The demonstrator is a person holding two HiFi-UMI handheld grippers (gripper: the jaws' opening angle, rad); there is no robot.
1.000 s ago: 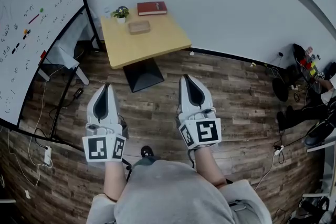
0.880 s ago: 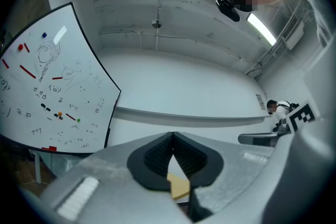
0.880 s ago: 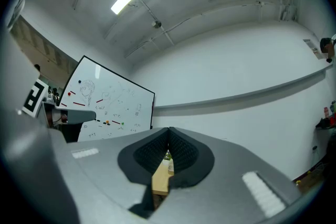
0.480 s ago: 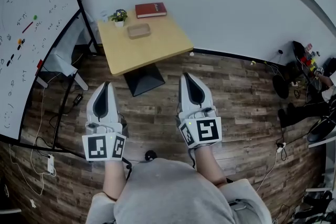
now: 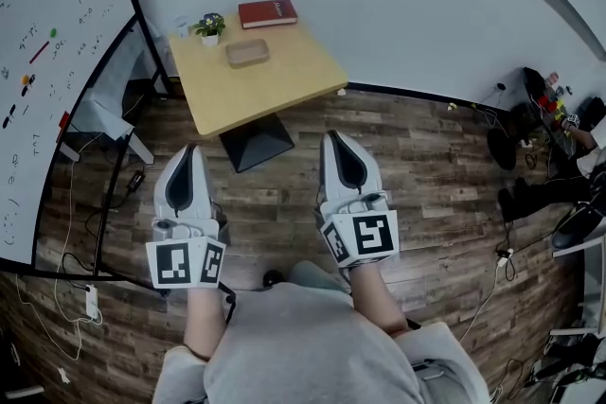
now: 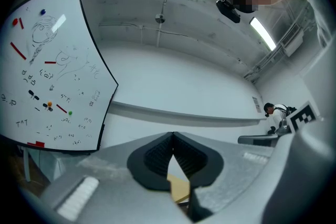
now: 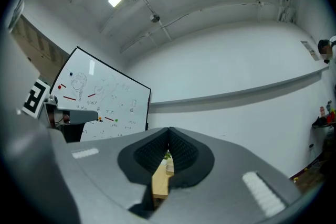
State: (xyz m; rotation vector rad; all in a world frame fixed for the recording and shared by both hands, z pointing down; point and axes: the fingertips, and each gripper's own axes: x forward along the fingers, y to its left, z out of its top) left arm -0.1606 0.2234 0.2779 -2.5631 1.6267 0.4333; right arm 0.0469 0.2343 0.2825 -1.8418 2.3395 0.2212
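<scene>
**Both pairs of jaws closed on nothing**

The left gripper [image 5: 190, 150] and right gripper [image 5: 334, 138] are empty, and the jaws of each meet at the tips. Ahead of both, well apart, stands a small square light-wood table [image 5: 260, 85]. Its black pedestal base [image 5: 258, 139] is partly hidden under the top. On the table's far side sit a red hardcover book [image 5: 266, 13], a small potted green plant [image 5: 209, 25] and a shallow tan tray [image 5: 246, 53]. The gripper views show only a sliver of tabletop behind the pads, and the book's cover print is too small to read.

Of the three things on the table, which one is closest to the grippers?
The tan tray; the red book and the potted plant sit behind it, by the wall.
</scene>
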